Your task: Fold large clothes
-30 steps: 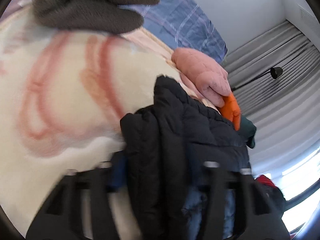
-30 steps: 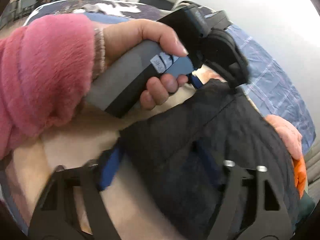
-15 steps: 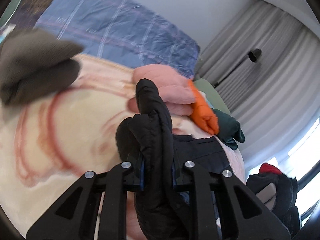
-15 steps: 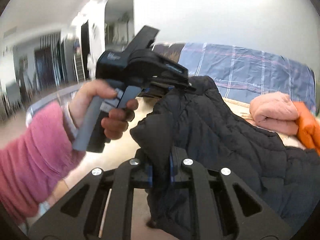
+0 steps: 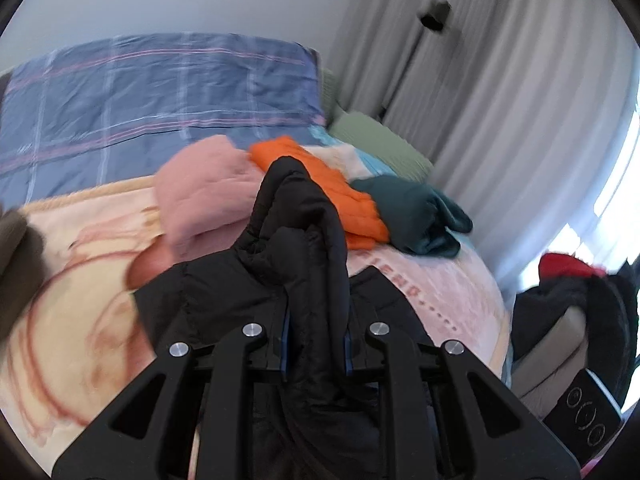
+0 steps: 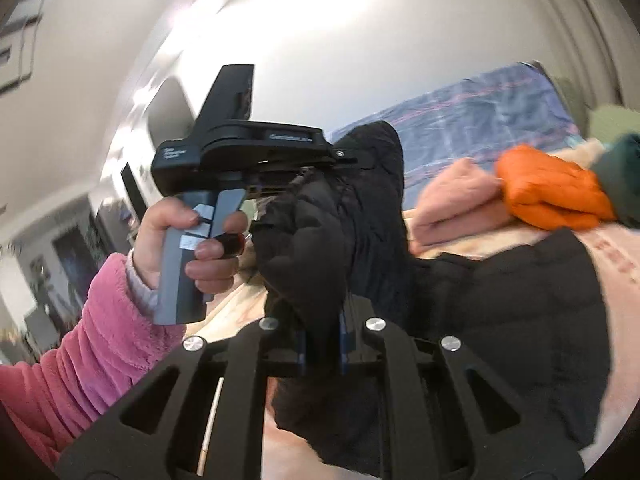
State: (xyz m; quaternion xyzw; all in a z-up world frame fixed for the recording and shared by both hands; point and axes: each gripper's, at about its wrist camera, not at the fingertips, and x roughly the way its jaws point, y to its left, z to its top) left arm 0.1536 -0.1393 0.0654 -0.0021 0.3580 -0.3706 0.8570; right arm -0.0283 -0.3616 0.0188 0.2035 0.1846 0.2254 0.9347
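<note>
Both wrist views close behind clamped black jacket [image 5: 304,240], bedward.

Bed [image 5: 60,320] covered with a cream fleece blanket [image 5: 80,360] printed with pink line art; blue plaid quilt [image 5: 160,92] across its far end. On the blanket in a row, touching: folded pink fleece garment [image 5: 200,192], folded orange quilted garment [image 5: 340,200], dark teal garment [image 5: 416,216]. Lower part of a black quilted puffer jacket [image 5: 224,292] lies on the blanket nearer the camera; a grey-brown garment [image 5: 12,248] sits at the left edge.
</note>
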